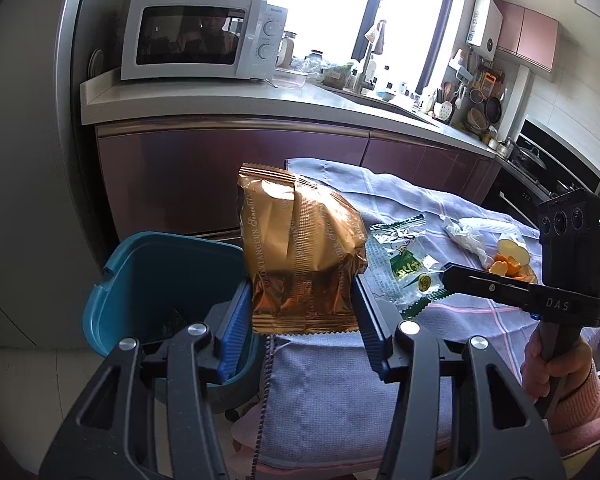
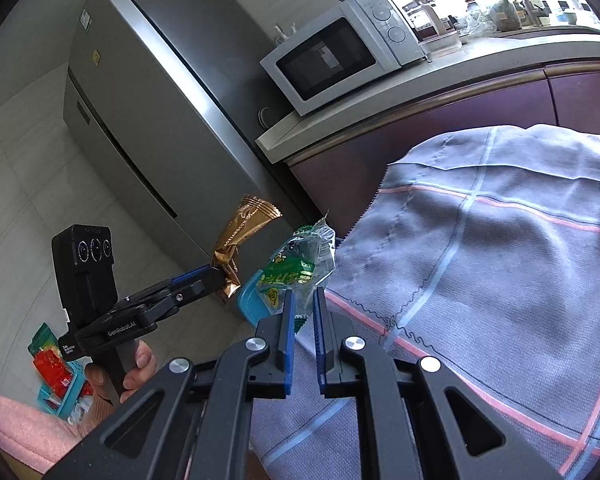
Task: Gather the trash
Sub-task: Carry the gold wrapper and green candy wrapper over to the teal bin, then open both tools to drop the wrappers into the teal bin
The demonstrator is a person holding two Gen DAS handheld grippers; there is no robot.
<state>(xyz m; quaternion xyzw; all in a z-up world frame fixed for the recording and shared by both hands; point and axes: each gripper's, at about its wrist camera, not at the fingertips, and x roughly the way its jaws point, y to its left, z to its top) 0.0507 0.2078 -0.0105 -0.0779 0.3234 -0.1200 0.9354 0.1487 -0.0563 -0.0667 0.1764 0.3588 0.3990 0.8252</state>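
Observation:
A crinkled gold snack bag stands upright between the blue pads of my left gripper, which is shut on its lower half. The bag hangs by the right rim of a teal bin beside the table. In the right wrist view, my right gripper is shut on a clear and green wrapper, held over the table's left edge. Behind it shows a corner of the bin. The left gripper with the gold bag is to its left. The right gripper also shows beside the wrapper.
A grey-blue checked cloth covers the table. On its far side lie a white tissue, orange peel and an apple slice. A counter with a microwave runs behind, a fridge stands left, and a small basket sits on the floor.

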